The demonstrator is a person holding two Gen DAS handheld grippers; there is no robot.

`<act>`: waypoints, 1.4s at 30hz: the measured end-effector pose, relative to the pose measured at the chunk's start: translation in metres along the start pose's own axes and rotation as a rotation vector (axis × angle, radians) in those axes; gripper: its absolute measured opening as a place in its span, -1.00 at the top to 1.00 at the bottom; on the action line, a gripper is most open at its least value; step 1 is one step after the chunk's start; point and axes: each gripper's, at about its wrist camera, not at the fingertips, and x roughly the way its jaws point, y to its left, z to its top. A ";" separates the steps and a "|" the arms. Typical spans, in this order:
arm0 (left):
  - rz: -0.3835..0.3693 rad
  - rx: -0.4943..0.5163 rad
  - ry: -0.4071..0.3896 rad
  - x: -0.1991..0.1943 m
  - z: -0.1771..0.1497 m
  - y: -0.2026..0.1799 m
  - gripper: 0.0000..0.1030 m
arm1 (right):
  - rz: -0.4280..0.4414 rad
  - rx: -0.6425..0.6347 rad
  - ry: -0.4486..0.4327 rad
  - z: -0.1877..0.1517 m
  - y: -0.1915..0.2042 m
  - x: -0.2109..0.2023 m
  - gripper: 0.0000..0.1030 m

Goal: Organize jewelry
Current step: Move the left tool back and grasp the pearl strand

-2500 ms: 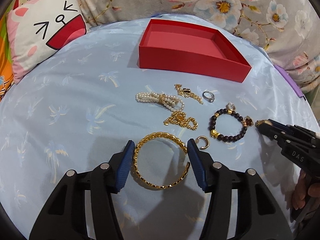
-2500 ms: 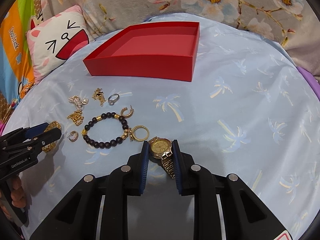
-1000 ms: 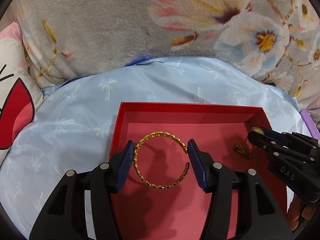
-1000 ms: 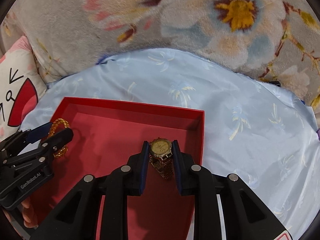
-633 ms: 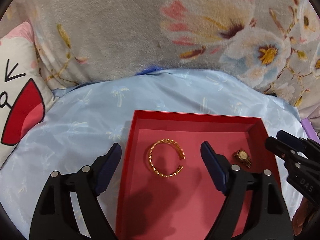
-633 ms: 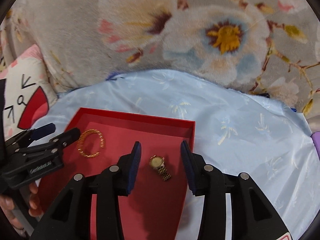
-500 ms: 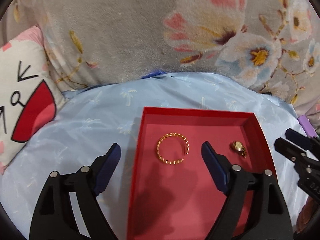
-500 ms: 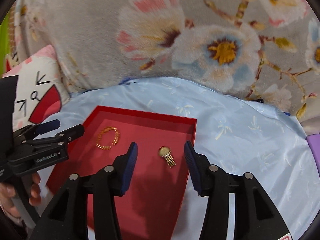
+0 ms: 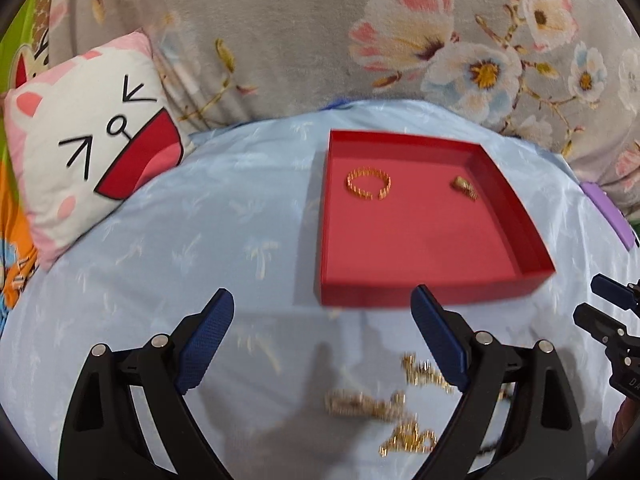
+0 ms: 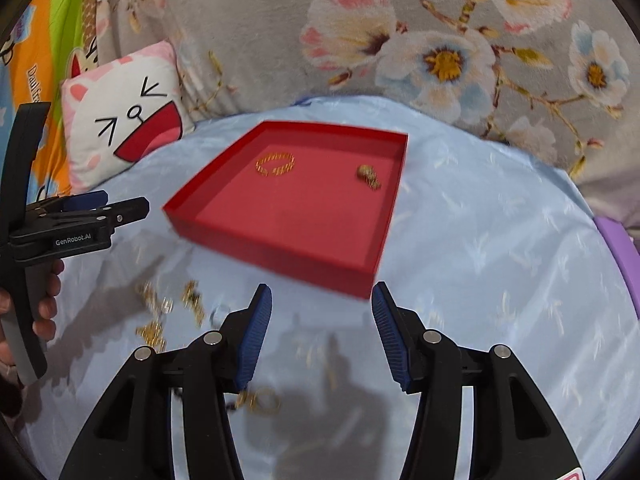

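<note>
The red box [image 9: 436, 294] sits on the light blue cloth and holds the gold bangle [image 9: 368, 184] and the gold watch [image 9: 464, 187]. Both also show in the right wrist view, bangle [image 10: 275, 163] and watch [image 10: 368, 175], inside the box [image 10: 276, 254]. My left gripper [image 9: 322, 340] is open and empty, in front of the box. My right gripper [image 10: 321, 332] is open and empty, near the box's front corner. Blurred gold chains and a pearl bracelet [image 9: 368, 404] lie between the left fingers. More blurred jewelry [image 10: 168, 312] lies left of the right gripper.
A cat-face pillow [image 9: 88, 160] lies at the back left. A grey floral blanket [image 9: 360, 32] runs behind the cloth. A purple object [image 9: 608, 216] sits at the right edge. The left gripper [image 10: 86, 220] shows at the left of the right wrist view.
Both grippers let go of the bangle and the watch in the red box, opened, and have pulled back toward me. The loose jewelry has come back into view.
</note>
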 end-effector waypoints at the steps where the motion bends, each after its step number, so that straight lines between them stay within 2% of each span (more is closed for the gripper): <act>1: -0.004 -0.003 0.010 -0.001 -0.007 0.001 -0.70 | 0.002 0.003 0.006 -0.008 0.002 -0.002 0.00; 6: -0.038 -0.064 0.073 -0.001 -0.040 0.001 -0.70 | 0.036 0.027 0.025 -0.039 0.013 -0.010 0.00; 11: -0.039 -0.125 0.110 0.004 -0.052 -0.009 -0.70 | 0.023 0.030 0.036 -0.055 0.017 -0.009 0.00; 16: 0.007 -0.090 0.165 0.018 -0.060 -0.025 -0.68 | 0.040 0.051 0.049 -0.060 0.015 -0.006 0.00; 20: 0.038 -0.098 0.189 0.021 -0.069 -0.013 -0.55 | 0.052 0.049 0.059 -0.064 0.016 -0.004 0.00; 22: 0.037 -0.102 0.179 0.018 -0.072 -0.005 -0.42 | 0.063 0.048 0.065 -0.066 0.017 -0.003 0.00; 25: 0.049 -0.099 0.166 0.013 -0.078 0.005 -0.35 | 0.069 0.036 0.071 -0.067 0.021 0.000 0.00; 35: 0.065 -0.086 0.144 0.017 -0.075 0.009 -0.33 | 0.065 0.023 0.084 -0.072 0.027 0.007 0.00; 38: 0.060 -0.070 0.139 0.022 -0.071 0.004 -0.14 | 0.066 0.025 0.093 -0.073 0.027 0.009 0.00; 40: 0.048 -0.059 0.135 0.023 -0.068 0.001 0.16 | 0.069 0.031 0.093 -0.073 0.026 0.009 0.00; 41: 0.036 -0.057 0.132 0.024 -0.067 0.000 0.26 | 0.071 0.035 0.092 -0.073 0.025 0.009 0.00; 42: 0.025 -0.054 0.130 0.024 -0.067 -0.001 0.44 | 0.073 0.039 0.094 -0.073 0.024 0.010 0.00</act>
